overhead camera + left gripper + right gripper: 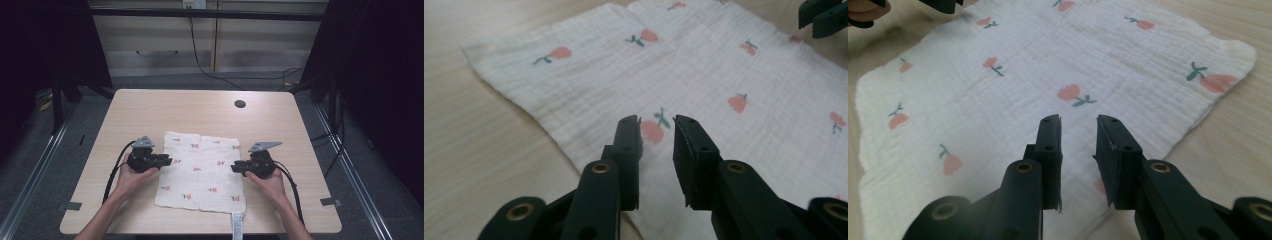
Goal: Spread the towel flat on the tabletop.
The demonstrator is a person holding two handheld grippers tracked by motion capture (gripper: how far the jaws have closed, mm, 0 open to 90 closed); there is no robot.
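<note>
Left tool [656, 135], right tool [1078, 134]: jaws slightly apart, nothing gripped.
Flower-print cloth [200, 170] flat on counter [150, 107]; its tag [238, 226] is cut off.

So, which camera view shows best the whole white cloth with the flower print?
The high view: the cloth lies flat on the table with all its edges visible, between both grippers. The left gripper view and the right gripper view show the print closer, but each cuts off part of the cloth.
</note>
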